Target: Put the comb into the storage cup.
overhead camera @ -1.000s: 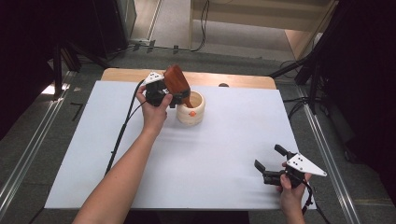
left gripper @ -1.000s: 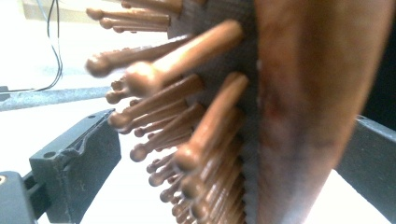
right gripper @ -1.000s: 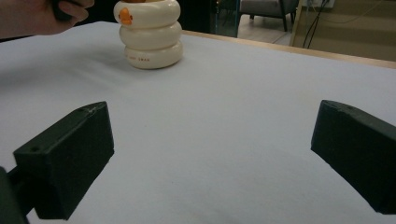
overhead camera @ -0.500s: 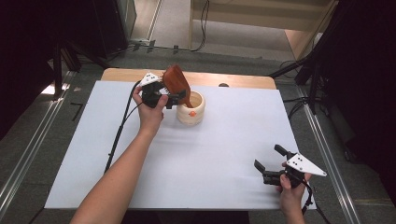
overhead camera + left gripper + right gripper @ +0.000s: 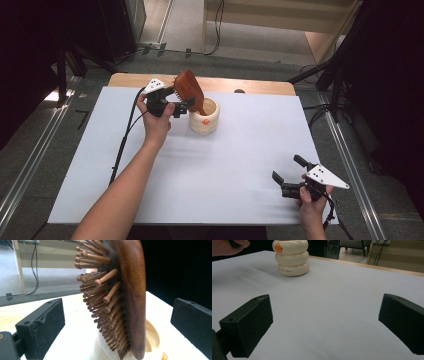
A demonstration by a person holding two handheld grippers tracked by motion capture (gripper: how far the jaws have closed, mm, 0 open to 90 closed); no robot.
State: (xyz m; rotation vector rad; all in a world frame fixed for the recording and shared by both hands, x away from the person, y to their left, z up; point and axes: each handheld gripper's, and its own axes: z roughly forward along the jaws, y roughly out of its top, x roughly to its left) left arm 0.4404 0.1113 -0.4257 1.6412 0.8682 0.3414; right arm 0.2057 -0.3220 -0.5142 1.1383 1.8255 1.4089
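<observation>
Hairbrush point(image 5: 190, 91) probably standing in holder point(image 5: 204, 120).

One wooden hairbrush point(image 5: 189, 90), one cream holder point(image 5: 204, 122), two grippers, one table point(image 5: 240, 165).

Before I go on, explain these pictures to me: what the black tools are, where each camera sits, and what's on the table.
A person holds a two-jaw gripper in each hand. One camera looks down from above; the other two ride on the grippers and look along their black jaws.

On the white table stands a cream ribbed holder with an orange mark. A wooden hairbrush leans in it, handle down.

The left gripper is at the brush. Its own view shows the jaws spread wide on either side of the brush, not touching it. The right gripper rests open near the table's front edge, holding nothing.
</observation>
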